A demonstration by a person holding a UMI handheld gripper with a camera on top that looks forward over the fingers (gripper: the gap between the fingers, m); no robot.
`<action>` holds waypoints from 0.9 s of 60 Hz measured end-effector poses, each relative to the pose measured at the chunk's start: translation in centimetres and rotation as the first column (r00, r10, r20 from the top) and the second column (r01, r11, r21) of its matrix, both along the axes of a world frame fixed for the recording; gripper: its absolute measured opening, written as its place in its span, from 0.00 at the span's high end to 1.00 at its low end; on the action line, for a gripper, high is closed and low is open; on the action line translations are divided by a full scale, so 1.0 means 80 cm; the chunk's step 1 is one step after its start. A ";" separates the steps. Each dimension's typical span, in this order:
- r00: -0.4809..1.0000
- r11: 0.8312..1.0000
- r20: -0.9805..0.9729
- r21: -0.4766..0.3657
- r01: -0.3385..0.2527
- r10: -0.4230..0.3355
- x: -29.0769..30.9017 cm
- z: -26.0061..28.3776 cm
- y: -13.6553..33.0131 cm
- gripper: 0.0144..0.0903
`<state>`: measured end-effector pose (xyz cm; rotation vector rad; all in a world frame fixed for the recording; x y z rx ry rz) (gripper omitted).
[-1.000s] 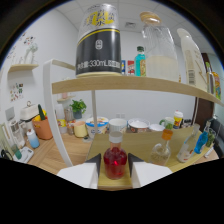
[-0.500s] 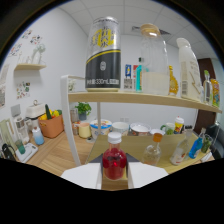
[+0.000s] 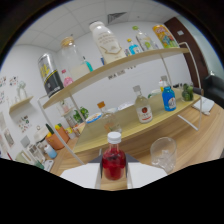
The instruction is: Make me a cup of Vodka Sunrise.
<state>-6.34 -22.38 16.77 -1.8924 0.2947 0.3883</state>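
My gripper (image 3: 113,175) is shut on a small bottle of red liquid (image 3: 113,161) with a white cap, held upright between the two white fingers (image 3: 80,176). An empty clear glass (image 3: 163,152) stands on the wooden table (image 3: 197,147), just ahead of the fingers and to their right, apart from the bottle. Beyond it, on the lower shelf board (image 3: 125,131), stand a clear bottle with a red label (image 3: 143,111) and a blue bottle (image 3: 169,98). The whole scene appears tilted.
A metal-framed two-level shelf spans the back. Its top board carries a black canister (image 3: 50,75), a clear jar (image 3: 74,61), a tall white bottle (image 3: 106,42) and colourful cartons (image 3: 162,35). An orange pot (image 3: 56,140) and small containers sit on the table beside the left finger.
The view has swung to the right and tilted. The red bottle stays held between the fingers, and the clear glass now lies close ahead on their right.
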 end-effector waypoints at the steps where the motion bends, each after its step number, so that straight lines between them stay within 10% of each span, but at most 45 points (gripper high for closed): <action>1: 0.999 1.000 -0.042 -0.001 0.002 -0.002 0.001 0.000 0.000 0.74; 28: 0.383 0.991 -0.922 -0.008 0.137 -0.061 0.035 0.049 0.033 0.74; 54: -0.240 0.982 -0.971 -0.051 0.180 -0.007 0.070 0.060 0.022 0.74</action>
